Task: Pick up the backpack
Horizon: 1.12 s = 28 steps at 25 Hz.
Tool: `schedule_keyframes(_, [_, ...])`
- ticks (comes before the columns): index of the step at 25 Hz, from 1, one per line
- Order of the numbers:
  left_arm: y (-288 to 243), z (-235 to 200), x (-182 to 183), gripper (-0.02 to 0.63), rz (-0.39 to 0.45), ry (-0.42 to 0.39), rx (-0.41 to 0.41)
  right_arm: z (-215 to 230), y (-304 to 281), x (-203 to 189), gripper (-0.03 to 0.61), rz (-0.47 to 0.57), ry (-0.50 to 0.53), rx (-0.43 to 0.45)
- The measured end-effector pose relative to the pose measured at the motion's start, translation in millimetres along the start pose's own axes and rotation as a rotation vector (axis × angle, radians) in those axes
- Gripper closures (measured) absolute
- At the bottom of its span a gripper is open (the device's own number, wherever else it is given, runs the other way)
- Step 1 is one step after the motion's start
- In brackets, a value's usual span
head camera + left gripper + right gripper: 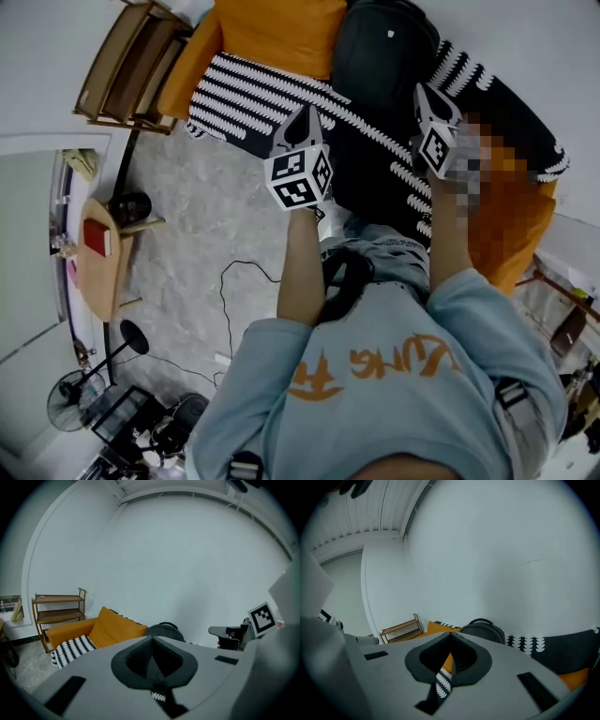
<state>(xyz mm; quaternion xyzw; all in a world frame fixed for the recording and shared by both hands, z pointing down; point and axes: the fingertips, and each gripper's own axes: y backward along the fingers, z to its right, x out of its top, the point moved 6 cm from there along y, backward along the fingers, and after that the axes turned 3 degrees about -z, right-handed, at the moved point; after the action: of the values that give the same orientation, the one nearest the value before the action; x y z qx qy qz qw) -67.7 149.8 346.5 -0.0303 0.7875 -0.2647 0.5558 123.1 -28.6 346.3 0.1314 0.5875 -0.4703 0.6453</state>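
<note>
Grey mottled stone-look floor (202,225) and plain white walls (187,564) all round, pretty bare room. On the far side there's an orange sofa (192,61) with a black-and-white patterned throw (248,98) spread over the seat. The backpack (380,56) is dark and stands upright on that sofa against the far wall, with an orange cushion (277,33) just to its left and more of the throw running off to its right. Its top handle sticks up in both gripper views; what's inside doesn't show. Left of the sofa is a wooden shelf rack (131,66) with a couple of tiers, and I can't tell what's on them. Nearer on the left there's a small round wooden table (101,272) with a flat red thing (97,237) lying on it, a floor fan (70,403) near the corner, and a thin black cable (225,300) looping over the floor. The person in a light blue sweatshirt (375,375) holds both tools out toward the sofa. The left gripper (305,117) has its jaws pressed together with nothing in them, short of the backpack. The right gripper (422,94) is the same, closed up tight and empty, hanging over the throw just near of the bag and not touching it.
</note>
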Motion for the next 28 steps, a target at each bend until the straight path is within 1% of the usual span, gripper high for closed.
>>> schedule_keyframes(5, [-11,4,7,0.594,-0.015,-0.092,0.016,0,-14,5,0.58,-0.002,0.017,0.02])
schedule_keyframes(8, [-15,7,10,0.594,-0.013,-0.096,0.013,9,-18,8,0.58,0.006,-0.006,0.015])
schedule_keyframes(13, [-27,5,14,0.594,-0.034,-0.103,0.004,13,-24,8,0.58,0.008,-0.023,0.007])
schedule_keyframes(20, [-61,13,25,0.594,-0.051,-0.125,-0.062,30,-35,17,0.58,0.022,-0.048,-0.046])
schedule_keyframes(28, [-118,19,24,0.594,-0.131,-0.143,-0.149,55,-53,1,0.58,-0.025,-0.097,-0.132])
